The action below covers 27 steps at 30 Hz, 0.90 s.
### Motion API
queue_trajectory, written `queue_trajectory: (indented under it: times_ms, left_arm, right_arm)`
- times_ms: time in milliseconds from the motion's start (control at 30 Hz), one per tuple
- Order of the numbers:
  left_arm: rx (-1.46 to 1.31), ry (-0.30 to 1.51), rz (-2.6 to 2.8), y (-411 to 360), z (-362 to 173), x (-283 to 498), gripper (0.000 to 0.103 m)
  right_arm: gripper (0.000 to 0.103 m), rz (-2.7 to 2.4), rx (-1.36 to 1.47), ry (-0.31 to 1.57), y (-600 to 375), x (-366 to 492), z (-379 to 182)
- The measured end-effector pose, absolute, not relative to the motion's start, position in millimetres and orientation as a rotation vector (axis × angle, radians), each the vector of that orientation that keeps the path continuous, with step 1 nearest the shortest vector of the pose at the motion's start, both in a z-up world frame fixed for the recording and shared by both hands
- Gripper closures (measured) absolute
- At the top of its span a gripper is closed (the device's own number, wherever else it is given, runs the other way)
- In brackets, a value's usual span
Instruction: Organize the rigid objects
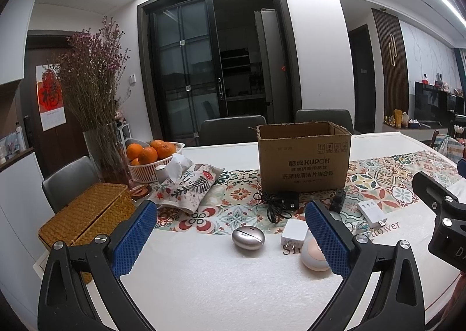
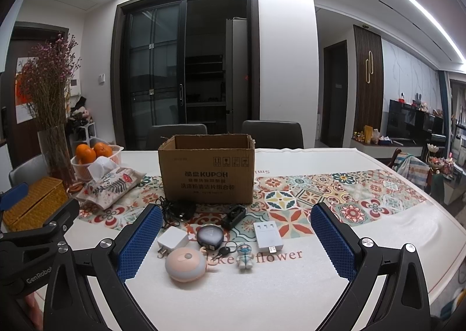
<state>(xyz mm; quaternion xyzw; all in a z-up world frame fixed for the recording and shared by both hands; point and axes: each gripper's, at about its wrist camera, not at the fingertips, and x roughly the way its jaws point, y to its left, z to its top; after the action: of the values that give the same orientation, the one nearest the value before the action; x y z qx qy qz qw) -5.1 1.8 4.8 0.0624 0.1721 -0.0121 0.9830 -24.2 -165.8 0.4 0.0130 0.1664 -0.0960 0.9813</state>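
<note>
Tablecloth (image 2: 233, 296) beneath both tools (image 1: 230, 233) (image 2: 236, 239), spread wide, gripping nothing.

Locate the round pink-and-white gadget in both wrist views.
Left wrist: round pink-and-white gadget lower right, partly behind the right blue finger.
Right wrist: lower centre-left, in full view.
Shared landmark: open brown cardboard box behind it; white plug adapter beside it.

Our two matching tools

We carry each hand-held gripper (image 1: 230, 220) (image 2: 236, 224) with black arms, silver screws, blue knurled pads (image 2: 139, 243), "GenRobot" lettering.
</note>
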Motion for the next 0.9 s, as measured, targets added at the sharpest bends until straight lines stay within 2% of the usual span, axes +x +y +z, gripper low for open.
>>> queue_trajectory:
  times_ms: [900]
  left_arm:
    - [0.099, 0.418, -0.045, 15.5, -12.4, 12.3, 0.0]
  right_arm:
    - [0.0, -0.171, 0.02, 0.388, -164.2, -9.5, -10.3]
